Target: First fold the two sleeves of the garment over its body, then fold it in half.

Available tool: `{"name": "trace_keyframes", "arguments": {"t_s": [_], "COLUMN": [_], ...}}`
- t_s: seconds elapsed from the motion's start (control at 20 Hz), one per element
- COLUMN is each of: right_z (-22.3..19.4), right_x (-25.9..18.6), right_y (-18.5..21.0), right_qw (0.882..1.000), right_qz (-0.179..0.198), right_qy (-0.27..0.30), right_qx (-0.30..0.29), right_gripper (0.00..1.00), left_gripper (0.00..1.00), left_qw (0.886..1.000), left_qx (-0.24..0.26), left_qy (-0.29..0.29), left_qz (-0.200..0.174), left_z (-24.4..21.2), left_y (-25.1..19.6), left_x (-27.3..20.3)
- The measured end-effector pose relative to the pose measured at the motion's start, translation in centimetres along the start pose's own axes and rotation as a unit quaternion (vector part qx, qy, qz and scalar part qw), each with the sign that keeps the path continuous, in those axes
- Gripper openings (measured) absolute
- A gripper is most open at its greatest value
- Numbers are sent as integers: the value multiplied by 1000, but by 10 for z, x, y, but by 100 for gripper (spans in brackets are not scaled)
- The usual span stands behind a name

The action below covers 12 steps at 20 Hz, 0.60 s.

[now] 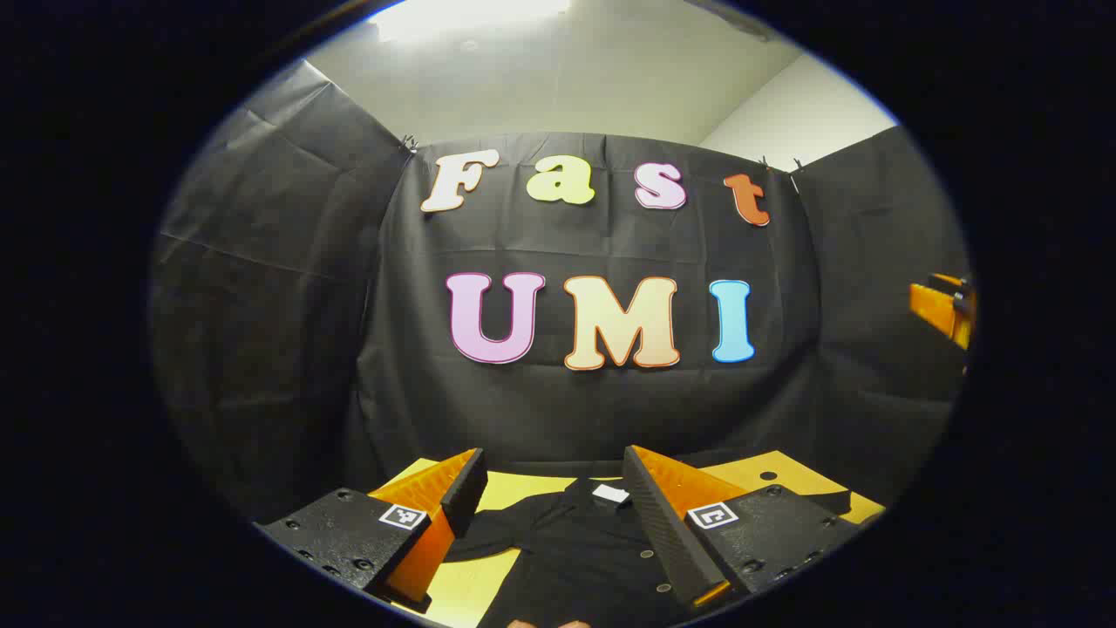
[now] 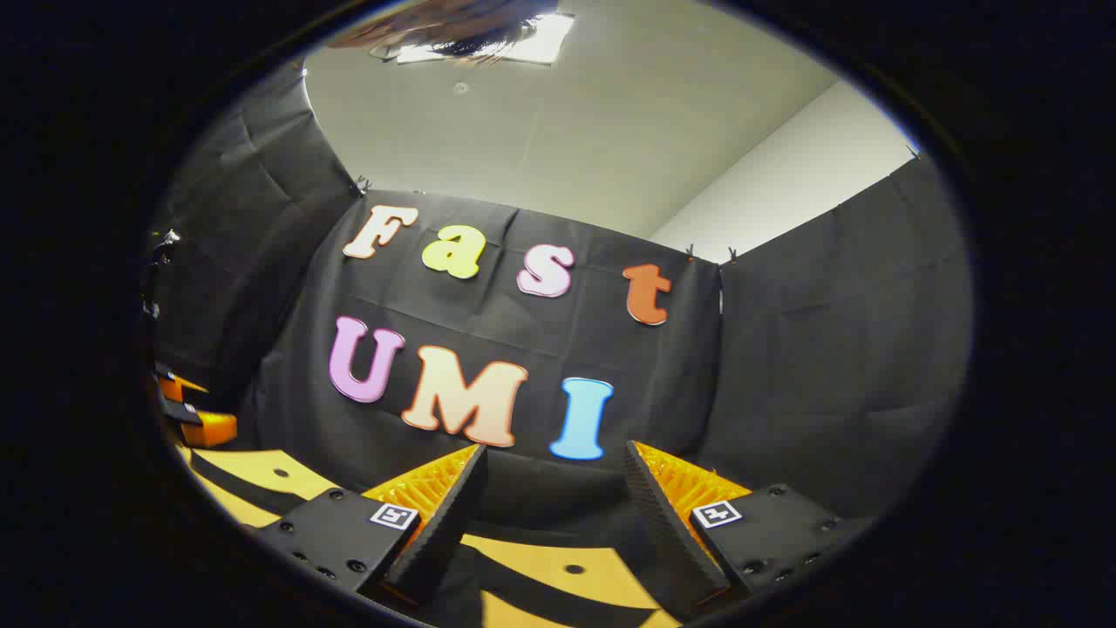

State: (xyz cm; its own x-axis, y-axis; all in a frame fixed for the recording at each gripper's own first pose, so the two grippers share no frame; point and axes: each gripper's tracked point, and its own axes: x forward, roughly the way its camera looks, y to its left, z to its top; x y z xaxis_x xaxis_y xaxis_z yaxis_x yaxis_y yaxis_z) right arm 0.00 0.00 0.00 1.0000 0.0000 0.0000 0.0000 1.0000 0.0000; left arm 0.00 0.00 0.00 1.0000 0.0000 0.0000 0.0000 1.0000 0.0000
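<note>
A black garment [image 1: 567, 545] lies spread on the yellow table [image 1: 514, 490], with a white label [image 1: 610, 494] at its collar and small buttons down the front. My left gripper [image 1: 554, 456] hovers over it, open, one finger on either side of the collar and nothing between them. In the right gripper view, my right gripper [image 2: 554, 452] is also open and holds nothing above the yellow table [image 2: 253, 467]. Dark bands [image 2: 523, 534] cross the table under it; I cannot tell whether they are cloth or shadow.
The right gripper [image 1: 943, 310] shows in the left gripper view, raised at the far right edge. The left gripper [image 2: 187, 410] shows at the left edge of the right gripper view. The black cloth wall [image 1: 593, 410] stands close behind the table. Small holes [image 1: 767, 475] dot the tabletop.
</note>
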Motion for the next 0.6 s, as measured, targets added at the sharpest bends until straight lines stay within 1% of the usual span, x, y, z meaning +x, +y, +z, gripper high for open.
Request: {"name": "trace_keyframes", "arguments": {"t_s": [0.05,0.1,0.15,0.25,0.35,0.4,0.5,0.55,0.6], "right_z": [-9,-19,-26,-35,-39,-42,-48,-49,-50], "right_x": [-1,-2,-2,-4,-6,-6,-7,-5,-2], "right_y": [36,74,99,130,147,151,156,155,153], "right_qw": [1000,998,998,995,994,994,993,993,993], "right_qz": [16,36,47,66,72,73,78,81,84], "right_qy": [10,20,32,49,60,64,71,69,67], "right_qx": [23,37,42,47,53,54,51,50,50], "right_gripper": [98,100,98,100,100,100,100,98,98], "left_gripper": [93,92,92,92,92,92,92,92,92], "left_qw": [1000,1000,1000,1000,999,1000,1000,1000,1000], "left_qx": [-4,-4,-3,-4,-5,-4,-15,-22,-25], "left_qy": [-3,0,0,-5,-8,-6,-4,-4,-1], "left_qz": [-4,-10,-17,-30,-33,-28,-18,-12,-7], "left_z": [1,0,-3,-2,-2,-4,-5,-6,-9], "left_y": [6,10,14,23,31,36,43,44,44], "left_x": [-1,-1,-2,-3,-2,0,2,4,7]}}
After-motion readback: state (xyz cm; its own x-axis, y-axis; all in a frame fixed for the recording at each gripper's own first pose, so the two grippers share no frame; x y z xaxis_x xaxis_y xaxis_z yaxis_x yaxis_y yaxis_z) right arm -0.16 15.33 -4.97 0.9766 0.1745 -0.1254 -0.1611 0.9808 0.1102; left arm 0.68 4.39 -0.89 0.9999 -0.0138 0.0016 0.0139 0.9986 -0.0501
